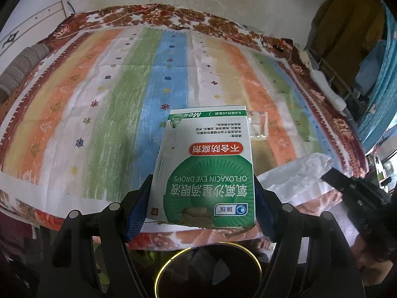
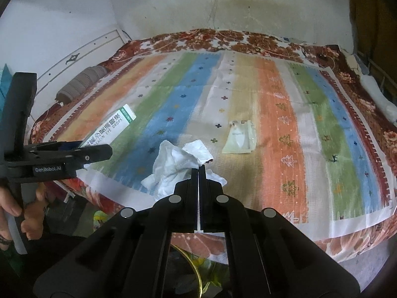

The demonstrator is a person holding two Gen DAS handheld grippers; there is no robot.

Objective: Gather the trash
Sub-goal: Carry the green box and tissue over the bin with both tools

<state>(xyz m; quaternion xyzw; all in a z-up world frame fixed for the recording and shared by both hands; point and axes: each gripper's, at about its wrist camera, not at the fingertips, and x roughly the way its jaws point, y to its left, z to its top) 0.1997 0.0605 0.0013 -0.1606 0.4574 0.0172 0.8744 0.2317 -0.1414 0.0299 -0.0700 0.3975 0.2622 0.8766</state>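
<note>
Both tongs loaded with trash above the near edge of the striped bed cover (image 2: 285,129), over the bin.

The left gripper (image 1: 202,198) is clenched on a white-and-green cardboard eye-drops box (image 1: 206,171); the right gripper (image 2: 198,170), pinched tight, grasps a crumpled white tissue (image 2: 173,166). Best to bring each fully over the dark round bin with a yellow rim (image 1: 208,270) beyond the cover's near edge before letting go, box first. The bin holds something pale, unclear what. A clear plastic packet (image 2: 239,137) lies mid-cover, not yet collected.

Eye-drop box (image 1: 202,166), crumpled tissue (image 2: 178,168), sachet (image 2: 239,137)
</note>
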